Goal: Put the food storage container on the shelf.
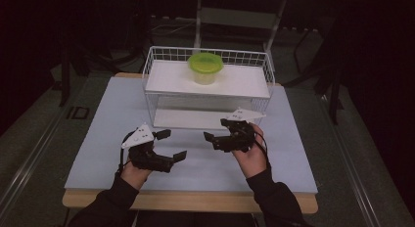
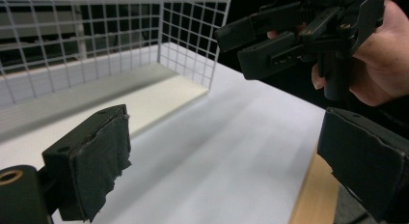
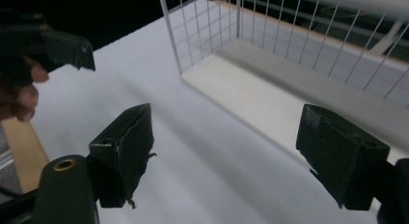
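Observation:
A clear tub with a green lid [image 1: 205, 68] stands on the top shelf of a white wire rack [image 1: 155, 55] at the back of the table. In front of the rack, my left gripper [image 1: 172, 145] hovers over the pale board with its jaws wide apart and nothing between them [image 2: 226, 156]. My right gripper [image 1: 215, 130] is held just in front of the rack's lower shelf, also open and empty [image 3: 226, 156]. The two grippers face each other a short way apart. The right gripper [image 2: 251, 45] appears at the top right of the left gripper view.
The pale blue board [image 1: 112, 139] covers a wooden table whose edge [image 1: 195, 200] runs along the front. The rack's lower shelf [image 3: 241, 89] is a bare white board. Dark floor and furniture legs surround the table.

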### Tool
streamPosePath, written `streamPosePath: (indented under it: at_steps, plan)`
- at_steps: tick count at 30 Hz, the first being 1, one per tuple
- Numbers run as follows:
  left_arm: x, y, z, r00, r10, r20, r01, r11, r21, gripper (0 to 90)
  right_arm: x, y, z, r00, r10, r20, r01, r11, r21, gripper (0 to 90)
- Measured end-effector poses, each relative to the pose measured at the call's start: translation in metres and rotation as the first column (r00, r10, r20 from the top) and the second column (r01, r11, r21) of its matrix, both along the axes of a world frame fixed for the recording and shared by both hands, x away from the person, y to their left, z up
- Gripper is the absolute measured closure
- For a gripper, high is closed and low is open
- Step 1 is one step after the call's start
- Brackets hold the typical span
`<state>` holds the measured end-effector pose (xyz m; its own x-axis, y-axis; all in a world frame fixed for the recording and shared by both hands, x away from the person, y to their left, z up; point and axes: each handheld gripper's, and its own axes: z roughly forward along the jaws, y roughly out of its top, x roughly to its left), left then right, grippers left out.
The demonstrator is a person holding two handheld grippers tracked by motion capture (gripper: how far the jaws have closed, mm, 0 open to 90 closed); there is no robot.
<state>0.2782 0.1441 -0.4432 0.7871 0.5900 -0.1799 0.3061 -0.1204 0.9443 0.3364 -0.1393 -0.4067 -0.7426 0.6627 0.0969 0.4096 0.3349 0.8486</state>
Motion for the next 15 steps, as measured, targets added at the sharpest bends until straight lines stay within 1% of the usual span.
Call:
streamPosePath:
  at_steps: [1,3,6,7,8,11,12,14,15]
  plan:
    - [-0.001,0.0,-0.002,1.0,-0.004,-0.002,0.004,1.0,-0.001,5.6,-0.002,-0.002,-0.004,1.0,0.003,-0.007,-0.003,1.0,-0.002,20.5]
    - [-0.003,-0.001,-0.006,0.9999,-0.009,-0.007,0.009,1.0,0.002,5.6,-0.008,-0.006,-0.011,1.0,0.002,-0.006,-0.003,0.9999,-0.016,20.5]
    - [-0.004,-0.001,-0.014,0.9997,-0.015,-0.02,0.016,0.9998,0.013,5.6,-0.015,-0.013,-0.021,0.9999,0.002,-0.011,-0.002,0.9995,-0.032,20.5]
    - [-0.005,-0.001,-0.017,0.9996,-0.016,-0.024,0.017,0.9997,0.02,5.7,-0.017,-0.015,-0.025,1.0,-0.001,-0.003,0.001,0.9991,-0.043,20.5]
    - [-0.005,-0.002,-0.019,0.9995,-0.016,-0.028,0.017,0.9995,0.025,5.6,-0.02,-0.017,-0.028,1.0,-0.001,-0.006,0.0,0.9988,-0.048,20.5]
    - [-0.005,-0.002,-0.025,0.9989,-0.025,-0.038,0.027,0.999,0.036,5.6,-0.025,-0.024,-0.038,0.9999,0.0,-0.016,0.0,0.9991,-0.043,20.5]
    - [-0.005,-0.002,-0.025,0.9989,-0.025,-0.038,0.027,0.999,0.036,5.6,-0.025,-0.024,-0.038,0.9999,0.0,-0.016,0.0,0.9991,-0.043,20.5]
    - [-0.005,-0.002,-0.027,0.9987,-0.03,-0.04,0.032,0.9986,0.041,5.6,-0.029,-0.029,-0.044,0.9999,-0.009,-0.01,0.008,0.9983,-0.058,20.5]
    - [-0.005,-0.002,-0.028,0.9988,-0.03,-0.039,0.032,0.9984,0.046,5.6,-0.03,-0.031,-0.045,0.9999,-0.008,-0.015,0.007,0.9986,-0.053,20.5]
